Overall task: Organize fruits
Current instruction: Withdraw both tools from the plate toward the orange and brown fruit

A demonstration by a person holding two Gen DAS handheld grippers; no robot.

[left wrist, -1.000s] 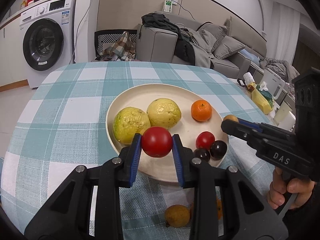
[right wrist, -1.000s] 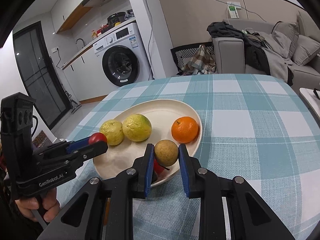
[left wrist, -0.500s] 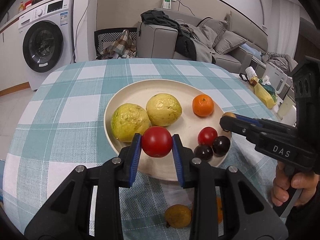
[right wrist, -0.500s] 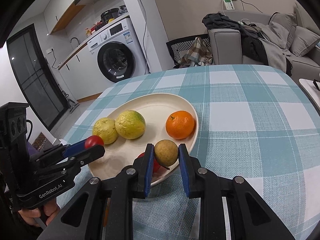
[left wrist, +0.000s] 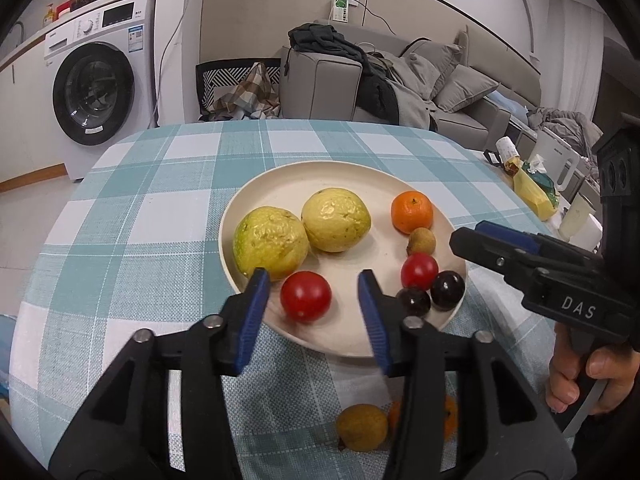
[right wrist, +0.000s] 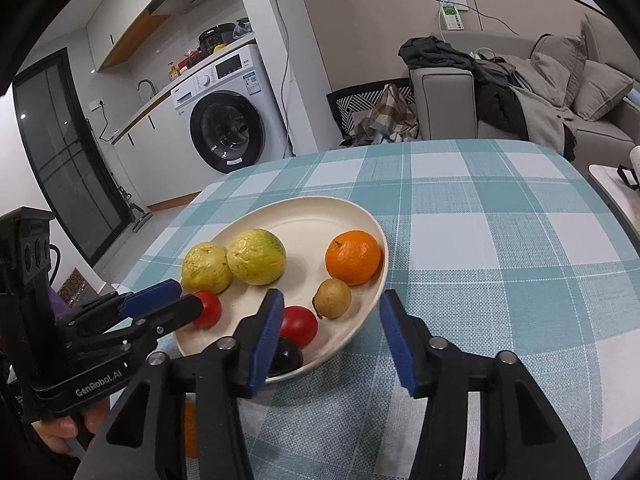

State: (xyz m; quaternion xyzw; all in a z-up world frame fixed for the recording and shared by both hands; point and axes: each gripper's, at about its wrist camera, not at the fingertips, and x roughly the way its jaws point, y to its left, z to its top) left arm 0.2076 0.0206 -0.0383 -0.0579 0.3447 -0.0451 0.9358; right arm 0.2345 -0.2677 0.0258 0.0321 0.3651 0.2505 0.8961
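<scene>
1. Your left gripper (left wrist: 312, 300): fingers spread wide, tomato (left wrist: 305, 296) sits free between them on plate (left wrist: 280, 172).
2. Your right gripper (right wrist: 330, 328): fingers also apart, longan (right wrist: 333, 298) on plate beside orange (right wrist: 353, 257).
3. Two more fruits lie on desk (left wrist: 120, 240) nr plate.

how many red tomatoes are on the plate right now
2. One tomato lies on the plate near its front edge, between the open left jaws. The other tomato sits toward the right side, touching the dark grapes. None seems hidden.
</scene>
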